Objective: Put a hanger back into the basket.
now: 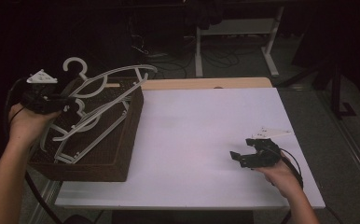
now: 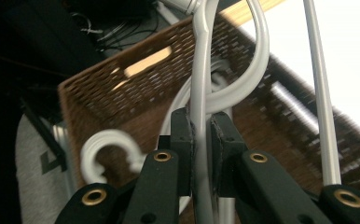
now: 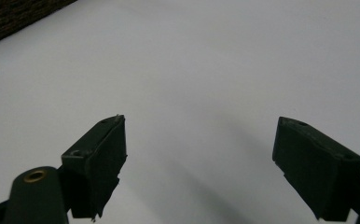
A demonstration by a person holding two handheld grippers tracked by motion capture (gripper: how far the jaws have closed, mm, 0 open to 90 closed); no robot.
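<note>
Hanger [image 1: 108, 88] tilted, hook [image 1: 75, 65] upward-left

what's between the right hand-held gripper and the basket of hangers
Only bare white table, as the high view shows; the right hand-held gripper sits open, well apart from the basket.

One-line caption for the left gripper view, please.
Left gripper clamped on a white plastic hanger, above a brown wicker basket holding more hangers.

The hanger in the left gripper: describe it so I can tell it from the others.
Find the brown wicker basket at the table's left edge, full of white hangers. The held hanger is the topmost, tilted above the pile, its bar clamped in the left gripper; the others lie loose.
</note>
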